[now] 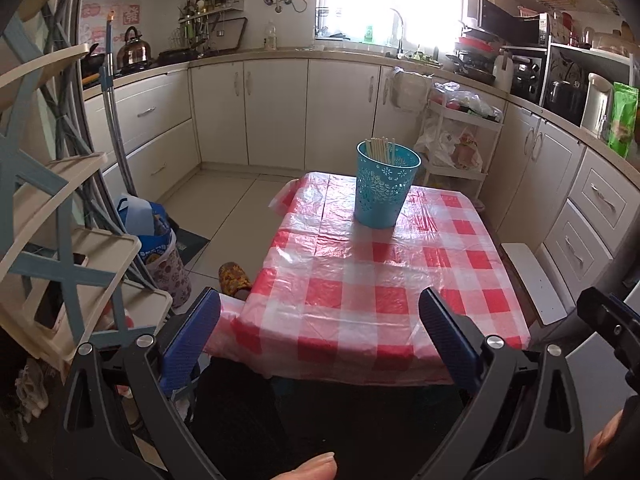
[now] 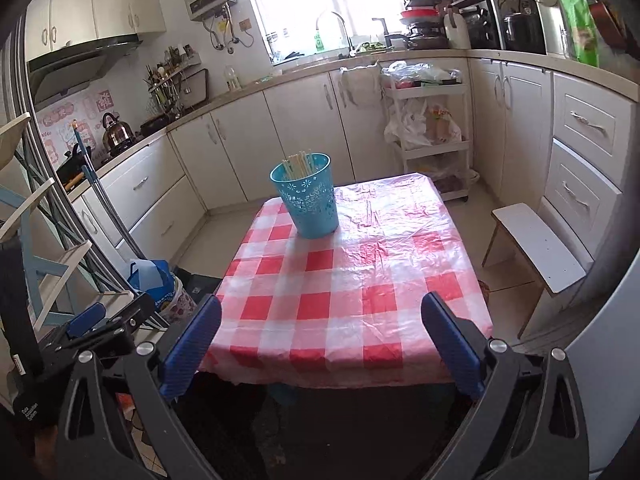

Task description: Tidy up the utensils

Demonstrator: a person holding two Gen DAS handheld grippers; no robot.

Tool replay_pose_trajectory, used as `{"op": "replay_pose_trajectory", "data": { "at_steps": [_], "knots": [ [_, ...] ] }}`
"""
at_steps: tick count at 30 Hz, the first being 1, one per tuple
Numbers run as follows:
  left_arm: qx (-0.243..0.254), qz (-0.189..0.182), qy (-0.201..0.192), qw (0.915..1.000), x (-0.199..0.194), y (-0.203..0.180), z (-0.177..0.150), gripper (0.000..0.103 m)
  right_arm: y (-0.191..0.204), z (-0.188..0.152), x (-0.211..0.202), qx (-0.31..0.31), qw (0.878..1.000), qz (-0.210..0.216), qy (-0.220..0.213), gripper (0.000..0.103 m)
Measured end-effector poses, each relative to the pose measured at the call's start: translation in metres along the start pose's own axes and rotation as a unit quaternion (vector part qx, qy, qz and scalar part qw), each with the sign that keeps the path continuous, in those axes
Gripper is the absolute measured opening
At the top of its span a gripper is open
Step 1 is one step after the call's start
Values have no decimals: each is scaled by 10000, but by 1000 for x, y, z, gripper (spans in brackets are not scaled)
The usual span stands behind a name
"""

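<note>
- A steel kettle [image 1: 134, 46] on the stove.
- A white trolley [image 2: 430, 136] hung with plastic bags.
- A small white stool [image 2: 534, 246] beside the drawers.
- A green packet [image 1: 622, 120].

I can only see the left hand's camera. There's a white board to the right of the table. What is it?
Observer: It's a small white stool with slanted wooden legs, standing on the floor beside the table.
Visitor: And the other tool? I only see a black corner of it.
Observer: The right gripper is open, with nothing between its blue fingers, and it looks over the near edge of the table.
Visitor: My picture cuts off above the kettle. What's up there?
Observer: Above the kettle a range hood hangs under cream cupboards.
</note>
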State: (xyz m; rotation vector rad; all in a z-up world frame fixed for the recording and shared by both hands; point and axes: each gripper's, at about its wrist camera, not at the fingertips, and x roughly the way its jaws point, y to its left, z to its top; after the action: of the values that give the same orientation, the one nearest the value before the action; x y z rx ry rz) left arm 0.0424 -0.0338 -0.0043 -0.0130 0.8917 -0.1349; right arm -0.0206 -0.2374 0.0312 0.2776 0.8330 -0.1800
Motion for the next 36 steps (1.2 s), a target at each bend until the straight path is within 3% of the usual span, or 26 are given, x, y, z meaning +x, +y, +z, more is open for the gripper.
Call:
{"op": "replay_pose_trajectory", "data": {
  "at_steps": [4,9,14,17,18,23,27,36],
  "knots": [
    [142,22,140,9998,-22,0,-13,95,2,-14,-33,31,10000,-55,-62,96],
    [363,155,-38,9992,-47,-12,-6,95,10,-16,-53,-68,9996,-175,-232,96],
    [54,-34,-26,10000,-68,-6,3,95,21,-6,-59,11,9997,-128,-201,96],
    [-173,-339,75,9992,-76,-1,-4,95,31,-10,-68,32,9996,36,-282,96],
    [-134,-364,-156,9991,-83,1,-9,95,33,-13,-71,63,9994,93,-330,96],
    [39,47,-394,9992,-100,11,-19,95,42,-22,-90,-3,9982,74,-594,96],
    [-324,-110,-394,9986,-103,29,-16,95,50,-24,-96,-166,9981,39,-593,96],
    [-184,-96,-460,9987,-110,25,-15,95,56,-26,-98,-323,9979,-1,-560,96]
  ]
}}
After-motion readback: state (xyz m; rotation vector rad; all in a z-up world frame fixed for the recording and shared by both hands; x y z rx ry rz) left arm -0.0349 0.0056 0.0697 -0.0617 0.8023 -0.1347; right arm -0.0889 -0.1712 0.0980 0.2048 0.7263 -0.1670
